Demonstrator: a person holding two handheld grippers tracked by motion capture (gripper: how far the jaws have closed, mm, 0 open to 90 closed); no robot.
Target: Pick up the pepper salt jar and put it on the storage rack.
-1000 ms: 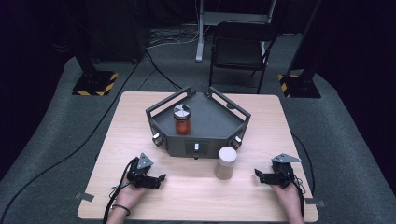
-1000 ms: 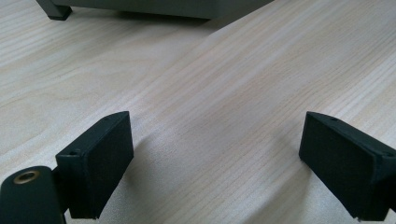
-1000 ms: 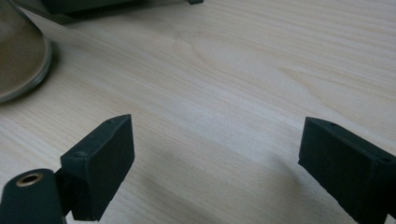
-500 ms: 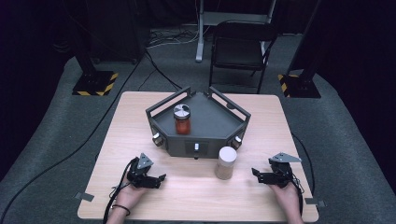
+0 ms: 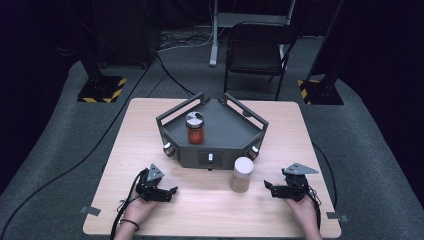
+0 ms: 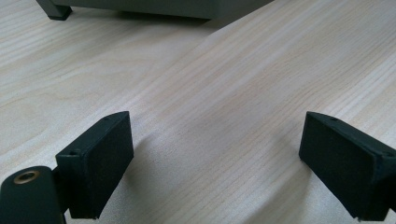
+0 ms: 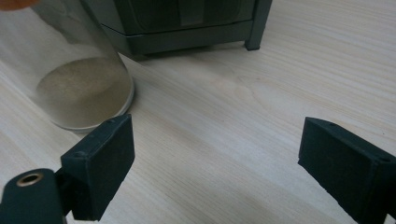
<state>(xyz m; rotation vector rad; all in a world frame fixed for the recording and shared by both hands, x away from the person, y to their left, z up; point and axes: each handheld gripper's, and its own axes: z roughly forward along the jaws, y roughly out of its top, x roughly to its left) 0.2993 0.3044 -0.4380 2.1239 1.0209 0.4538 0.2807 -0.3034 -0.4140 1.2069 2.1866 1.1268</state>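
Right claw (image 5: 268, 186) open, low over table (image 5: 210, 215), pointing at jar (image 5: 242, 174)

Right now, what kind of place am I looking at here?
Probably a lab or studio set up for recording: a wooden table on grey carpet against dark surroundings, hazard-striped stand bases, floor cables and a folding chair.

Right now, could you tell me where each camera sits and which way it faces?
High view: above the person's side, facing forward and down on the table; both hands and grippers show.
Left gripper view: on the left gripper, facing bare tabletop, fingers apart.
Right gripper view: on the right gripper, facing the sand jar.
High and right views share that jar.
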